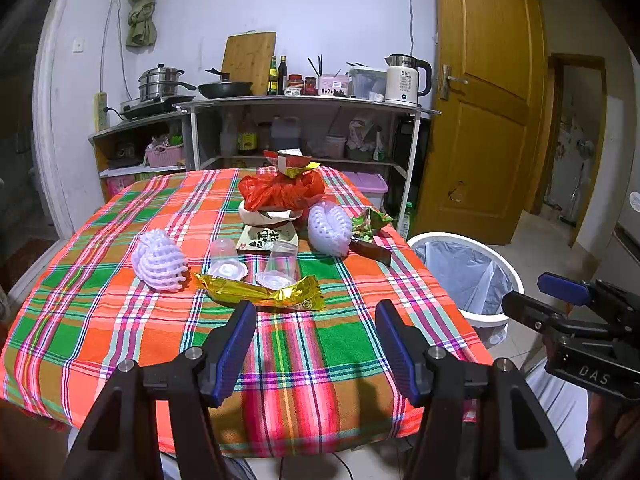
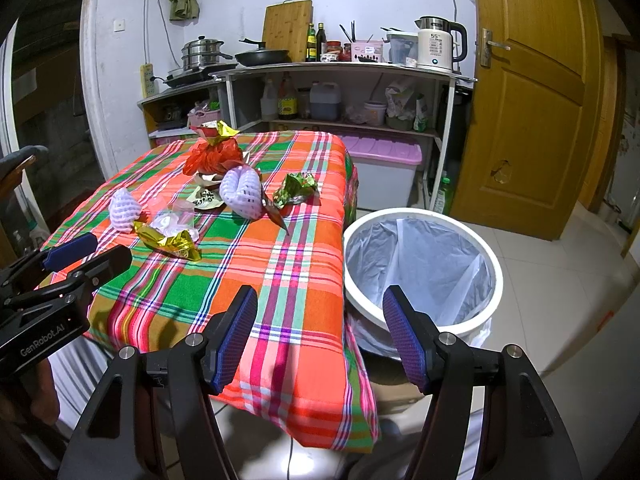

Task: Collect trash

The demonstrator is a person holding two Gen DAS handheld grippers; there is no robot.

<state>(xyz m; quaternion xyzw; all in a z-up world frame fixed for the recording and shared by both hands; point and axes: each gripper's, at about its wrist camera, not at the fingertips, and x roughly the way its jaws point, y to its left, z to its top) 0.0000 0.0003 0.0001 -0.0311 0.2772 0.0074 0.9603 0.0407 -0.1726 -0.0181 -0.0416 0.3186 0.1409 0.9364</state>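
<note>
Both my left gripper and right gripper are spread wide, holding nothing. The bin beside the table looks empty; the gold wrapper, cups, foam nets and red bag all still lie on the table, so I judge nothing collected yet.

Left wrist view: low at table's near edge, facing shelf. Right wrist view: further right, bin lower right. Both share table, bin, shelf.
</note>
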